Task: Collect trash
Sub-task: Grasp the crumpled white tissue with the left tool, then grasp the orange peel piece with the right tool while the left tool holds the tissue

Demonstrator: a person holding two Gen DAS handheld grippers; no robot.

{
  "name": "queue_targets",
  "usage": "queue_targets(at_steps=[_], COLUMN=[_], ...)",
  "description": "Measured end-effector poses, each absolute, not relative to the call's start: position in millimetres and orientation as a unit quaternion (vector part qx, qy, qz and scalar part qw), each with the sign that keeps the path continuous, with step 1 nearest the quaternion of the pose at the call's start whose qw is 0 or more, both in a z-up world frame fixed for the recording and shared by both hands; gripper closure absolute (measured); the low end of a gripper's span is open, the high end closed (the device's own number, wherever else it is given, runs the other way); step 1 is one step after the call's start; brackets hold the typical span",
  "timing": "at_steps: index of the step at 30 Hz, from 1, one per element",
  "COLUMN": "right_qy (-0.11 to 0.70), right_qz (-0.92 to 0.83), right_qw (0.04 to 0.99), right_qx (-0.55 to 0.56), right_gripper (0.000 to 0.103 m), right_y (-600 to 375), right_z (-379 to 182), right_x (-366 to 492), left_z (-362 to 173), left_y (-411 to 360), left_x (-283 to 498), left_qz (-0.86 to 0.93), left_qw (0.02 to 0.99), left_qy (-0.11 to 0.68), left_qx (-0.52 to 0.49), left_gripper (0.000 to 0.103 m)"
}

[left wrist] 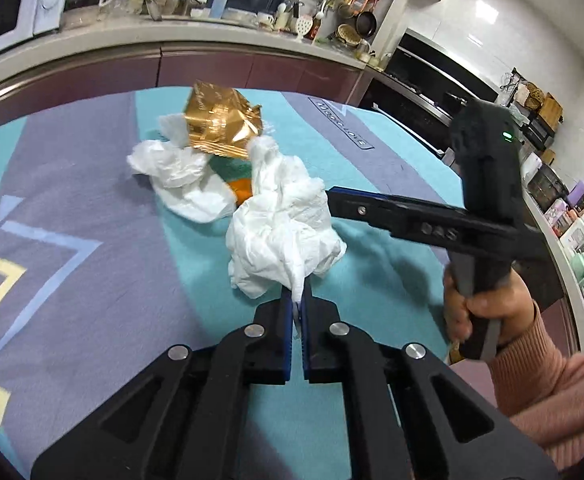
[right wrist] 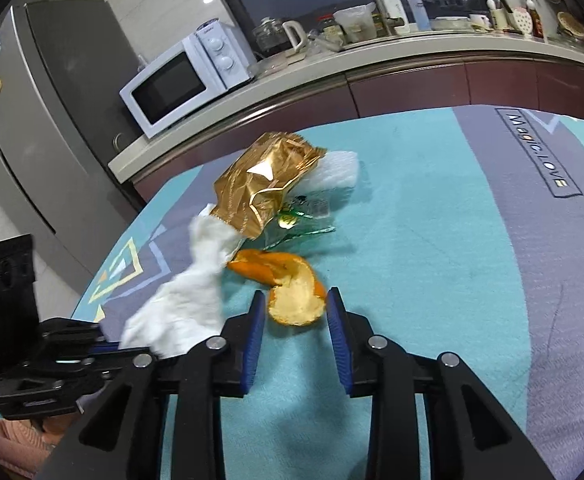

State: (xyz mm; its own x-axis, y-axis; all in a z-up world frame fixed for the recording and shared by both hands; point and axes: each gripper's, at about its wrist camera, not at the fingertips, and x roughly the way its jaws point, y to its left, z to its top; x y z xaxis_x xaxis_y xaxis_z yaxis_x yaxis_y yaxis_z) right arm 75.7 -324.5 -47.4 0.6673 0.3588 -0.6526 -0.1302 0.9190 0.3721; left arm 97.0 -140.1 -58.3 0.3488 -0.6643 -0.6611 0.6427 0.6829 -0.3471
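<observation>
A crumpled white tissue (left wrist: 284, 232) lies on the teal and purple tabletop (left wrist: 92, 208), its near tail pinched between the closed pads of the left claw (left wrist: 298, 300). Just beyond it sit a second tissue (left wrist: 180, 184) and a gold foil wrapper (left wrist: 220, 124). An orange peel (right wrist: 292, 292) lies between the part-open fingers of the right claw (right wrist: 296, 312), whose pads do not press it.

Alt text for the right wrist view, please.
The right gripper straddles an orange peel on a teal and purple cloth, fingers not pressing it. Behind lie a gold foil wrapper and crumpled white tissue.
</observation>
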Motion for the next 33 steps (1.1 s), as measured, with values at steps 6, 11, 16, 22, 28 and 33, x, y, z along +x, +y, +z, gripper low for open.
queue_targets(at_steps=[6, 11, 16, 22, 28, 33], right_qy=[0.405, 0.408, 0.410, 0.411, 0.402, 0.392], right_qz=[0.132, 0.133, 0.138, 0.141, 0.138, 0.136], right_qw=[0.891, 0.885, 0.882, 0.883, 0.889, 0.893], right_qx=[0.158, 0.179, 0.186, 0.175, 0.169, 0.177], right_gripper=[0.064, 0.064, 0.065, 0.079, 0.089, 0.090], right_y=[-323.3, -328.3, -325.9, -321.4, -321.2, -324.9], right_z=[-53.9, -56.1, -57.3, -56.4, -52.5, -49.4], right_x=[86.1, 88.2, 92.8, 93.3, 85.6, 72.8], left_z=[-52.5, -52.6, -52.2, -53.0, -50.6, -47.8], left_y=[-111.2, -78.0, -58.9, -52.7, -49.7, -45.3], left_x=[86.0, 72.3, 64.9, 61.7, 62.0, 61.8], left_qz=[-0.375, -0.351, -0.335, -0.320, -0.313, -0.307], left_qw=[0.837, 0.848, 0.856, 0.861, 0.865, 0.868], left_qy=[0.399, 0.395, 0.394, 0.394, 0.392, 0.389], left_qx=[-0.017, -0.024, -0.021, -0.017, -0.015, -0.014], left_gripper=[0.099, 0.099, 0.099, 0.099, 0.099, 0.099])
